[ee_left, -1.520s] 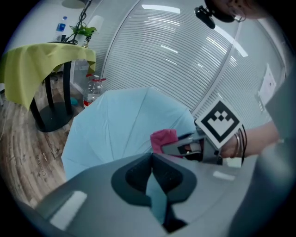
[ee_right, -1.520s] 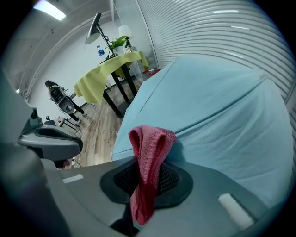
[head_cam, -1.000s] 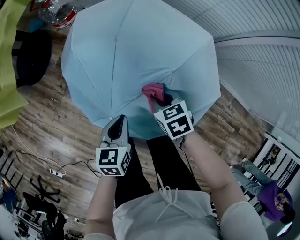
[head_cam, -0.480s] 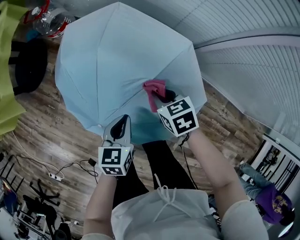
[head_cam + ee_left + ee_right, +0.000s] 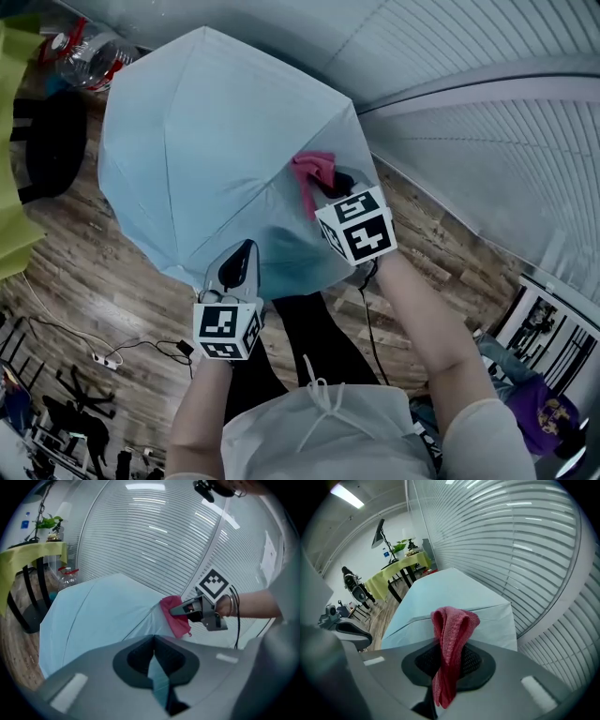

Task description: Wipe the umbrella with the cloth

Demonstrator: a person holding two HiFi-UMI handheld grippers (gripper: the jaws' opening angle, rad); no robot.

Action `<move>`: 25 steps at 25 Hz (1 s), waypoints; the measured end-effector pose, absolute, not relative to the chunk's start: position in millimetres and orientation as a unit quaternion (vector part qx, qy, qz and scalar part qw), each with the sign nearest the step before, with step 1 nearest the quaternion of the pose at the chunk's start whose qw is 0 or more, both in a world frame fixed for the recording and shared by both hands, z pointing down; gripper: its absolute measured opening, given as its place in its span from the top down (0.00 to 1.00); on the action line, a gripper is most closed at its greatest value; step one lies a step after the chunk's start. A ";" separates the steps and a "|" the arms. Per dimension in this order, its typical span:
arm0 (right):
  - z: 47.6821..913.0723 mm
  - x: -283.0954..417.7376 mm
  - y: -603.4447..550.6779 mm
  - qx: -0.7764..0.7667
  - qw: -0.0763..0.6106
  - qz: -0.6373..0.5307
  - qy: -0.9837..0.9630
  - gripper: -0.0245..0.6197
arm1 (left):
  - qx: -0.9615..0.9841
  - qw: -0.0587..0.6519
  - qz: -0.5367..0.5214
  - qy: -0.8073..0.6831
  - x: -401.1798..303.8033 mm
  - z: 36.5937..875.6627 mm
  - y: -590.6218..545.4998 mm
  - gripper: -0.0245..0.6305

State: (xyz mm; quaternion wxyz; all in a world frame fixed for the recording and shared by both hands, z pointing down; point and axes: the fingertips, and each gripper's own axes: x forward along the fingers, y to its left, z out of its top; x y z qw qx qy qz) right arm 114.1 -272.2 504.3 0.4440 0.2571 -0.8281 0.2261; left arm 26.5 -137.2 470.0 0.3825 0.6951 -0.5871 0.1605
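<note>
A light blue open umbrella (image 5: 206,150) spreads in front of me, canopy up. My left gripper (image 5: 240,266) holds its near rim: a strip of blue fabric (image 5: 156,669) runs between the shut jaws. My right gripper (image 5: 330,187) is shut on a pink-red cloth (image 5: 312,172), which lies against the canopy near its right edge. In the right gripper view the cloth (image 5: 449,648) hangs bunched between the jaws, with the umbrella (image 5: 450,595) right behind it. The left gripper view shows the right gripper (image 5: 190,609) and the cloth (image 5: 174,618) on the canopy (image 5: 98,611).
A wall of slatted blinds (image 5: 469,84) runs along the right. A yellow-green draped table (image 5: 14,216), a black chair (image 5: 52,141) and plastic bottles (image 5: 89,47) stand at the left. Cables and a power strip (image 5: 103,361) lie on the wooden floor. A person in purple (image 5: 544,412) sits at the lower right.
The right gripper has carried the cloth up and to the right across the canopy, toward its right edge. The umbrella has shifted left in view. The left gripper still holds the rim.
</note>
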 end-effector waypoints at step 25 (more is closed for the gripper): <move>524.0 216.6 -350.7 0.355 0.476 0.176 -0.785 0.87 | 0.657 0.407 0.134 -0.620 53.6 477.1 -121.6 0.95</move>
